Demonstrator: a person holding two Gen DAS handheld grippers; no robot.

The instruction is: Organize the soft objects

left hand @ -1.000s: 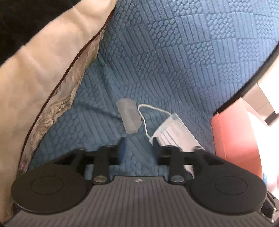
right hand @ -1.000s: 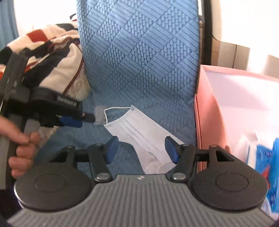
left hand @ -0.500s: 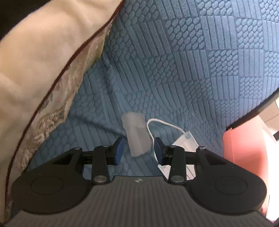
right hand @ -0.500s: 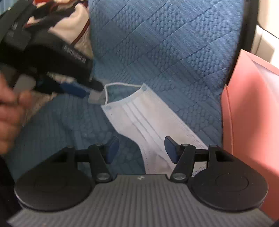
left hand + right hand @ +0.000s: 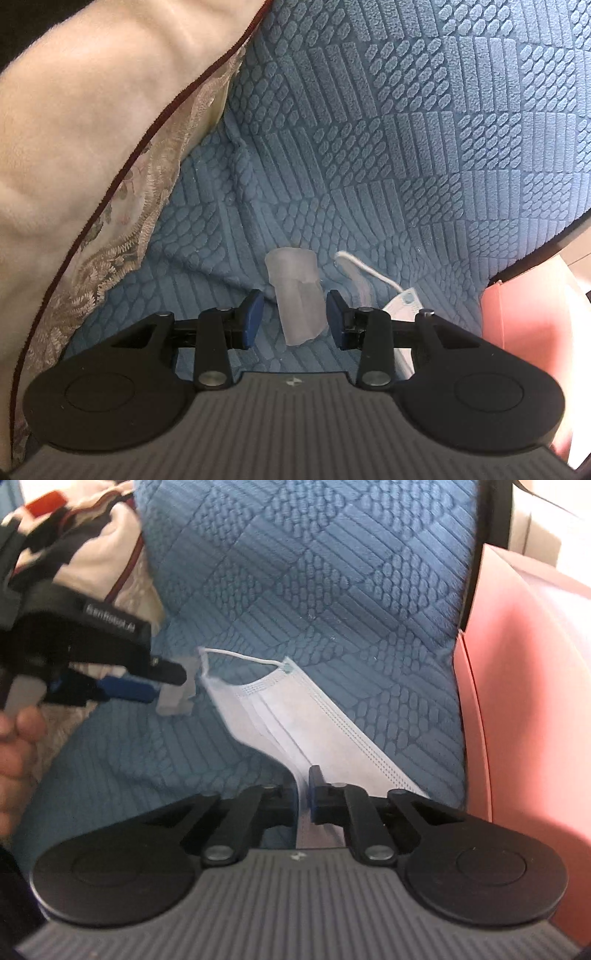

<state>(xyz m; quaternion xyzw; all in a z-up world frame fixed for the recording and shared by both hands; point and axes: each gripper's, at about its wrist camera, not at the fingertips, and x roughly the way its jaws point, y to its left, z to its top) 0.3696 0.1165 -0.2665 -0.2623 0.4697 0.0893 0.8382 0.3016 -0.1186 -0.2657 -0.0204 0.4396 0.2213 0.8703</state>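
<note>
The face mask (image 5: 295, 723) lies on the blue textured seat cover (image 5: 332, 590), and the right gripper (image 5: 303, 797), whose fingers stood apart over it half a second ago, has just closed them on the mask's near edge. This looks like a pickup grip, with lifting still ahead. Beside it, the left gripper (image 5: 291, 319) keeps its fingers apart around the translucent soft piece (image 5: 297, 295), apparently not pressing it, the pink box (image 5: 524, 701) standing to the right.

both fisheye views are bright, daylit from about 2 o'clock, and bend hard at the rims. the pink box (image 5: 524, 686) glares; the cushion (image 5: 85, 122) washes pale. the mask (image 5: 295, 720) and hand (image 5: 14, 734) are motion-blurred; corners go dark.
</note>
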